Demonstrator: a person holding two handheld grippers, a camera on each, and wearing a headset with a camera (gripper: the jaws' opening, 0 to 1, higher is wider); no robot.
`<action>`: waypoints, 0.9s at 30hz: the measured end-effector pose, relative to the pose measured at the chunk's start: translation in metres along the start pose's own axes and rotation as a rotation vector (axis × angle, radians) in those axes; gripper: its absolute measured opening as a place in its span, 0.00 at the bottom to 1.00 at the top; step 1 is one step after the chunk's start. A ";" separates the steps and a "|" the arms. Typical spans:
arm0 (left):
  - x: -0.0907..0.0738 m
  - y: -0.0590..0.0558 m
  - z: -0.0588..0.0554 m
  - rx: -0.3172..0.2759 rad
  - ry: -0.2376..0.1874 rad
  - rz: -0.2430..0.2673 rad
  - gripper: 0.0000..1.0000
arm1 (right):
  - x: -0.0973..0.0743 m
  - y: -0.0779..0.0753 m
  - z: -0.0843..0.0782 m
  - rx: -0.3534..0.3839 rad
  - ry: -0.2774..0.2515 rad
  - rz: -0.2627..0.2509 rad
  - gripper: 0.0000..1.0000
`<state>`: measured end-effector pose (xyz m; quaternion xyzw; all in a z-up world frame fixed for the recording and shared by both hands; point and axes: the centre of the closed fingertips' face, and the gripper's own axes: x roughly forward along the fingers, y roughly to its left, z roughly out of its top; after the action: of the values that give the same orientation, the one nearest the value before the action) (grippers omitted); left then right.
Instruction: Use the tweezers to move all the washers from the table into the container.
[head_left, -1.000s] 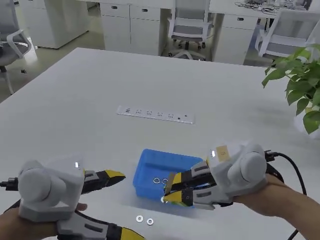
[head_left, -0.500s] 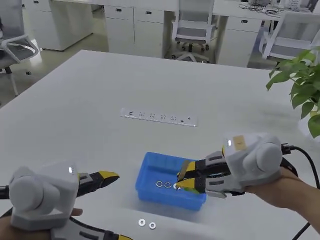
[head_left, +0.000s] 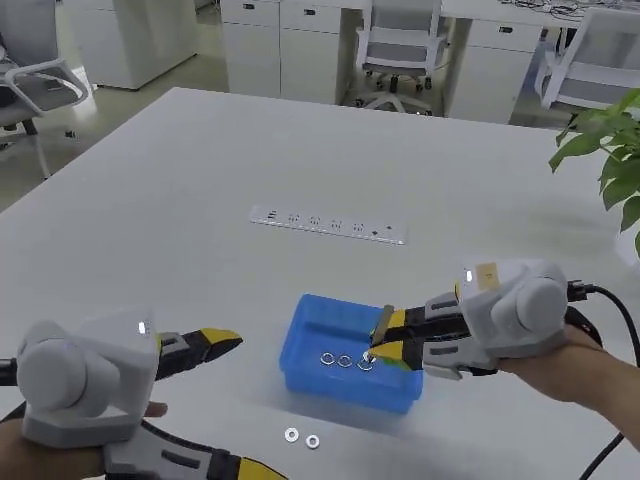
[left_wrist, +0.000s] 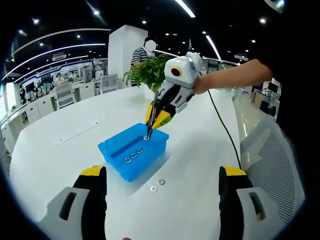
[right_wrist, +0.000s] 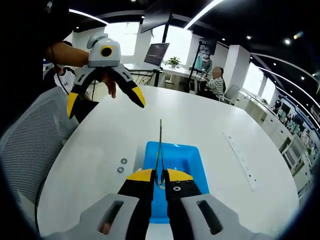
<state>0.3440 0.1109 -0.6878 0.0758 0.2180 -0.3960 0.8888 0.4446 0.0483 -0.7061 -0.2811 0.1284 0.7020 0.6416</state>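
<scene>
Already, small silvery washers (head_left: 344, 360) lie rowed inside the blue container (head_left: 340, 386).

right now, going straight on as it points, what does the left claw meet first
Probably the near wall of the blue container. The open left claw aims at it; two loose washers lie on the table before it, likely under that line.
</scene>
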 end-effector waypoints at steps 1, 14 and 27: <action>0.000 0.000 0.000 0.000 0.000 0.001 0.99 | 0.001 -0.001 -0.004 0.001 0.006 -0.001 0.10; 0.003 0.005 0.001 -0.002 -0.005 0.002 0.98 | 0.013 -0.005 -0.031 0.043 0.039 0.011 0.10; 0.011 0.007 0.008 0.008 -0.002 -0.009 0.95 | 0.022 -0.002 -0.044 0.060 0.057 0.028 0.10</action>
<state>0.3587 0.1058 -0.6861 0.0781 0.2156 -0.4011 0.8868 0.4562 0.0428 -0.7535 -0.2797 0.1716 0.6987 0.6358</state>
